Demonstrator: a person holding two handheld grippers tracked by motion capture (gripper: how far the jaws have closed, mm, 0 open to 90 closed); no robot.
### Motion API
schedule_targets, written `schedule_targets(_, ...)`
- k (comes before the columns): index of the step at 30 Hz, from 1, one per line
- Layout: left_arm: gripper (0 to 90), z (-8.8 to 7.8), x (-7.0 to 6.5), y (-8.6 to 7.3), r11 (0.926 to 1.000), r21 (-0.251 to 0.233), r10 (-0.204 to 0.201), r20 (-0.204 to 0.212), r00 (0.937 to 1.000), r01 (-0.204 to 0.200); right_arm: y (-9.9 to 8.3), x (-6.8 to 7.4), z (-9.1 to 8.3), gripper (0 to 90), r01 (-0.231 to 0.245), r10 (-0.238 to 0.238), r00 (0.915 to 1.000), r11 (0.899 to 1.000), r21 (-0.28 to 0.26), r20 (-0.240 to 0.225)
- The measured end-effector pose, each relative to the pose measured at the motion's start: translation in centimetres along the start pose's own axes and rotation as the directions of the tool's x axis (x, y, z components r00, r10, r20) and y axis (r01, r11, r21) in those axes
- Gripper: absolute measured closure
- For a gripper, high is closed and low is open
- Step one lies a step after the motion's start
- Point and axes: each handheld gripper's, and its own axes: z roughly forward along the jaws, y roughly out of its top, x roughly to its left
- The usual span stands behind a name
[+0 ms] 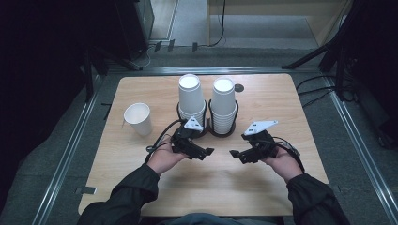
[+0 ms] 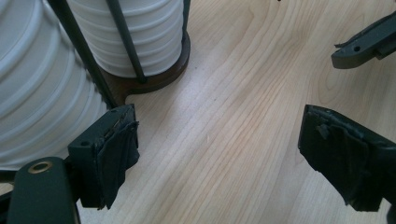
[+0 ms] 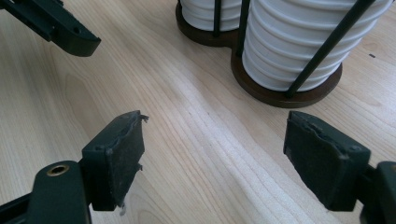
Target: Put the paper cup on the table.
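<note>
Two tall stacks of white paper cups, the left stack (image 1: 191, 97) and the right stack (image 1: 223, 102), stand upside down in a dark wire holder (image 1: 219, 133) at the table's middle back. A single white cup (image 1: 138, 118) stands upright to their left. My left gripper (image 1: 205, 153) is held just in front of the holder, open and with nothing in it (image 2: 219, 154), the left stack (image 2: 42, 93) close by its left jaw. My right gripper (image 3: 215, 154) faces it from the right (image 1: 236, 154), open too, with bare wood between its jaws. The holder's brown base (image 3: 280, 95) lies just ahead.
The light wooden table (image 1: 263, 183) has free room in front and at both sides. A small dark round spot (image 1: 239, 87) marks its back edge. Metal rails (image 1: 65, 154) run along the floor beside the table. Each gripper view catches the other gripper's jaw tip (image 2: 364, 44) (image 3: 56, 25).
</note>
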Motion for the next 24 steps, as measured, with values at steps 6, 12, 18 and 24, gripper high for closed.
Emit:
schedule_targets(6,12.7,-0.18,0.15,-0.11,1.0,0.002,0.0,0.0,1.0,0.0,0.12,0.1,0.11,20.6,0.007,-0.007,1.0,1.0,0.0,-0.004)
schedule_targets(12,13.1,-0.71,0.16,0.06,0.9976,-0.037,-0.057,0.06,0.9966,0.059,0.08,0.03,0.14,20.6,0.016,-0.016,0.9999,1.0,0.005,-0.002)
schedule_targets(18,13.1,-0.49,0.3,-0.15,0.9989,-0.013,-0.044,0.049,0.9978,0.045,0.1,0.07,0.13,20.6,0.024,-0.024,0.9997,1.0,0.005,-0.004)
schedule_targets(24,12.9,-0.45,0.45,-0.29,0.9973,-0.019,-0.069,0.075,0.9948,0.071,0.12,-0.01,0.14,20.7,0.028,-0.028,0.9996,1.0,0.008,-0.002)
